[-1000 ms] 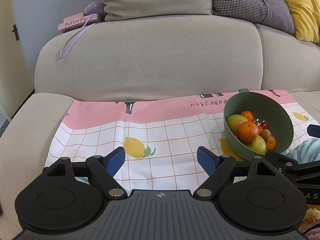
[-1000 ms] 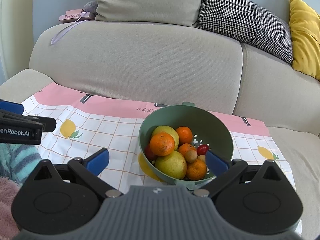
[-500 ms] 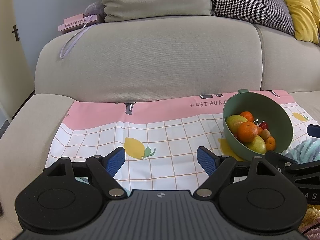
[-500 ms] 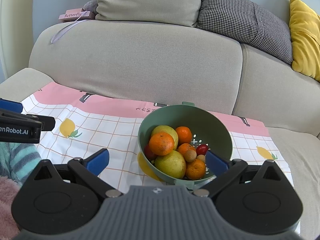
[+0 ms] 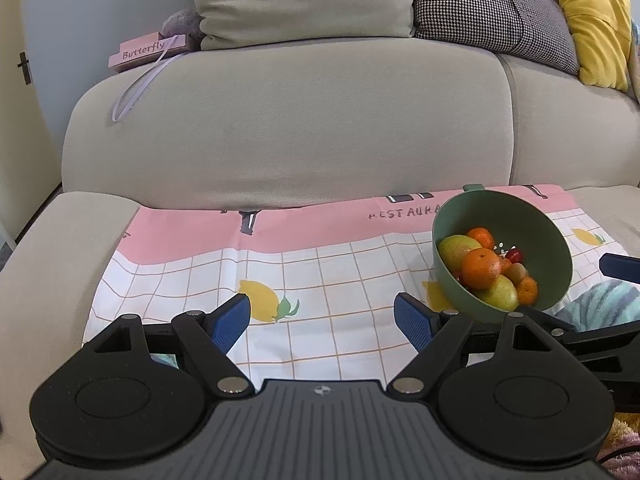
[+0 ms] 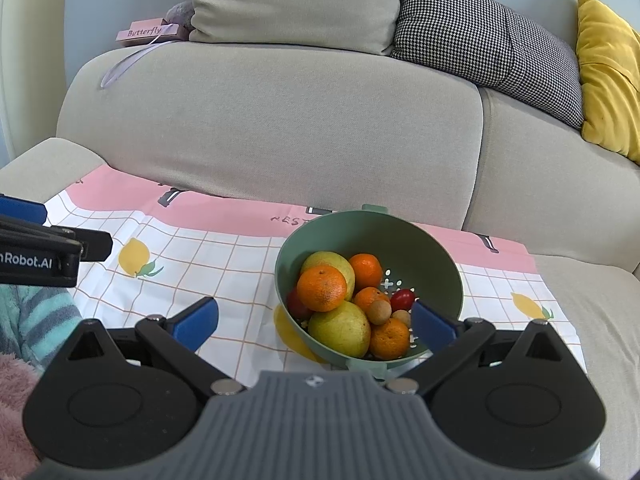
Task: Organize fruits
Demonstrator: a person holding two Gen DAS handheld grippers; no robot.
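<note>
A green colander bowl (image 6: pixel 432 252) stands on a checked cloth (image 6: pixel 224 256) on the sofa seat. It holds several fruits: oranges (image 6: pixel 322 288), yellow-green mangoes (image 6: pixel 340 328), a red fruit (image 6: pixel 402 299) and small brown ones. The bowl also shows in the left wrist view (image 5: pixel 536 248). My right gripper (image 6: pixel 316 320) is open and empty, just in front of the bowl. My left gripper (image 5: pixel 322 320) is open and empty over the cloth (image 5: pixel 320 272), left of the bowl.
The beige sofa backrest (image 6: pixel 280 128) rises behind the cloth. Cushions lie on top: beige (image 6: pixel 292 0), houndstooth (image 6: pixel 480 36), yellow (image 6: pixel 608 76). A pink "Butterfly" box (image 5: pixel 146 50) sits at the back left. A striped teal fabric (image 6: pixel 36 320) lies at front left.
Both grippers have drifted slightly; the bowl sits a little lower in the right wrist view. Both jaws stay open and nothing was grasped.
</note>
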